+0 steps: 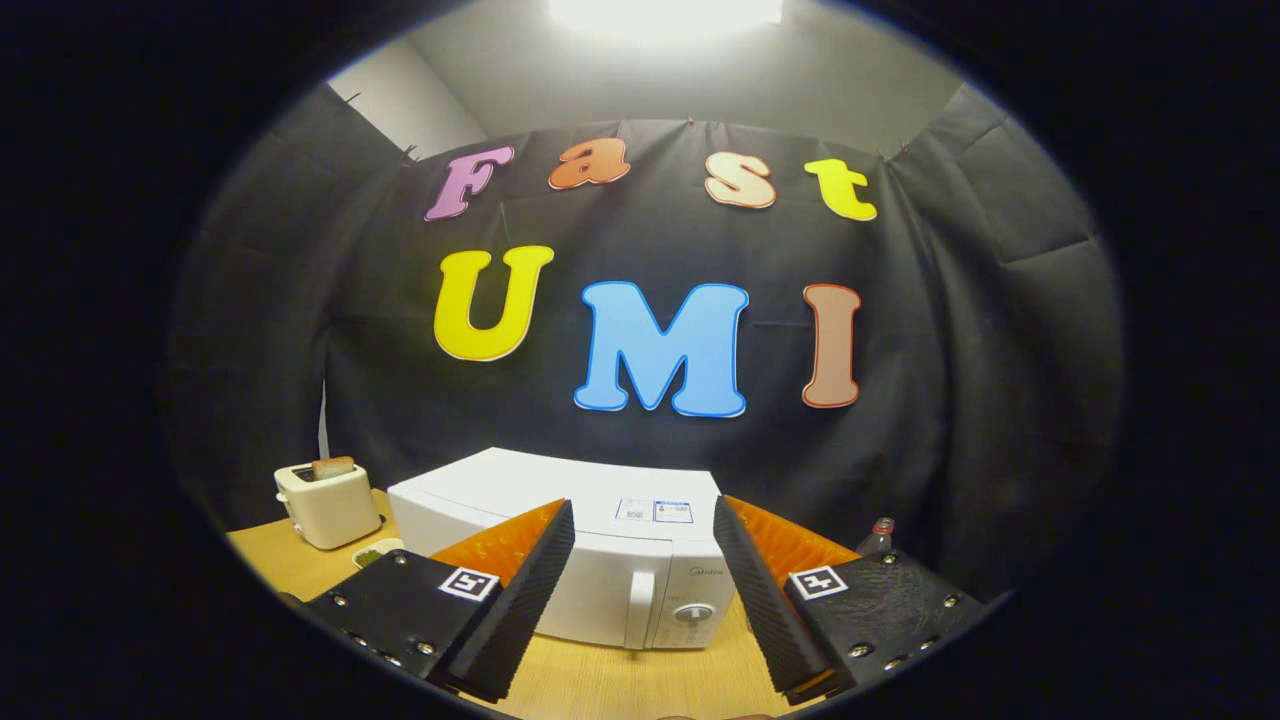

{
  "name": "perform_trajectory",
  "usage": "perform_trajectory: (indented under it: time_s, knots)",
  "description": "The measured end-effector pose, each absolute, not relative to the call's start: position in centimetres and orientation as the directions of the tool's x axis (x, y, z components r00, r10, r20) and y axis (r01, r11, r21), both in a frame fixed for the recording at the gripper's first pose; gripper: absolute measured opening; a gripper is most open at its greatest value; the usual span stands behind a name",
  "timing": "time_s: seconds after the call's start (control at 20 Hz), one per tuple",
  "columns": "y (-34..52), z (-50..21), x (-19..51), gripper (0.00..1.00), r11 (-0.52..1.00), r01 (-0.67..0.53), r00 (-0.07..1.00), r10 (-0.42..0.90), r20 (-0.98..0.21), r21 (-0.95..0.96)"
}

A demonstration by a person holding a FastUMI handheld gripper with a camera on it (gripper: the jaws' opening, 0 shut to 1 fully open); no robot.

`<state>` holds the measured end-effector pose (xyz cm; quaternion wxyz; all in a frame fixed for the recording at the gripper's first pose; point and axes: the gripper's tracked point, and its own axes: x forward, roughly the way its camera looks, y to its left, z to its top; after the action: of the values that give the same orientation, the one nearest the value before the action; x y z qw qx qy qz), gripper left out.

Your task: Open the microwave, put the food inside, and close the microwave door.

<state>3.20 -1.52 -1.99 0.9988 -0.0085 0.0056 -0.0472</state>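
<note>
Your claw point(640, 590): fingers spread apart, nothing held, hanging above light wooden worktop point(620, 685). White boxy microwave point(560, 540) just ahead, door closed, vertical handle point(638, 605) between fingers. Green food in small white dish point(376, 552) sits left, beside cream toaster point(325, 503). Risk: you come in off-line, finger slips off handle, shoves microwave backwards.

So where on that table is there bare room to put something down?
Bare wood lies in front of the microwave, between it and the open gripper. It is crowded beside the toaster, where a small dish of greens sits against the microwave; a bottle stands at its other side.
</note>
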Motion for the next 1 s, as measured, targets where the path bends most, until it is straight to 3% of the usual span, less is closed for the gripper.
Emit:
perform_trajectory:
  time_s: [0.3, 0.7, 1.0]
  knots:
    - [-1.9, -6.8, 5.3, 0.9, 0.992, 0.102, 0.993, -0.097, -0.064, 0.078]
    - [-2.1, -11.3, 7.8, 0.9, 0.994, 0.107, 0.992, -0.107, -0.072, -0.003]
    - [-2.5, -16.0, 9.8, 0.9, 0.994, 0.103, 0.984, -0.097, -0.149, 0.03]
